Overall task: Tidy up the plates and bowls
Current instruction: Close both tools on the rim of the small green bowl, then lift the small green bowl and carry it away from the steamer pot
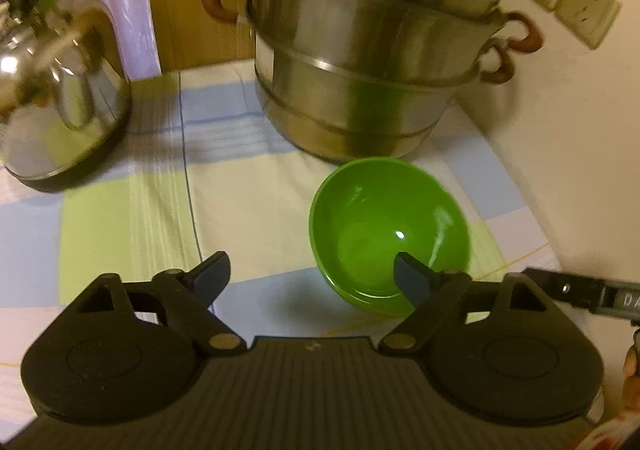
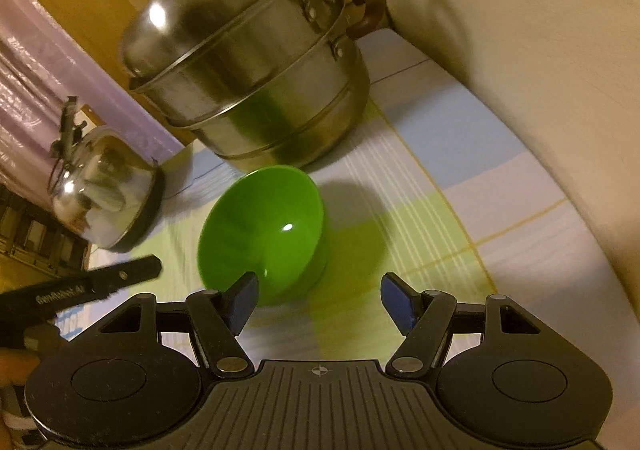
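Green bowl (image 1: 390, 234) is sitting upright on the checked cloth (image 1: 248, 186), just near of the big stacked steamer pot (image 1: 372, 62) — close to its base, whether touching cannot be told. A steel kettle (image 1: 60, 90) is standing well off to the left on the same cloth. No plates are showing in either view.

Left gripper (image 1: 314, 276) is hovering at the bowl's near-left side, fingers spread wide and holding nothing; its right fingertip is showing against the bowl's near rim, though whether it is inside the bowl, on the rim, or above it cannot be told. Right gripper (image 2: 316, 298) is also standing wide apart and empty, its left fingertip overlapping the near edge of the green bowl (image 2: 262, 238), the right one over bare cloth. Both frames are blurring, so distances are uncertain.

Judgement: this is looking like an approach to a rim pinch, with only one bowl to deal with.

Risks from here:
- Both tools are crowding one rim — they could be knocking each other or pushing the bowl.
- A light, glossy bowl on soft cloth is likely sliding or tipping if one finger is pressing before the other is closing.
- A nudge far-ward is driving it against the pot.
- A shallow bite on the slick rim is inviting a slip on lifting.
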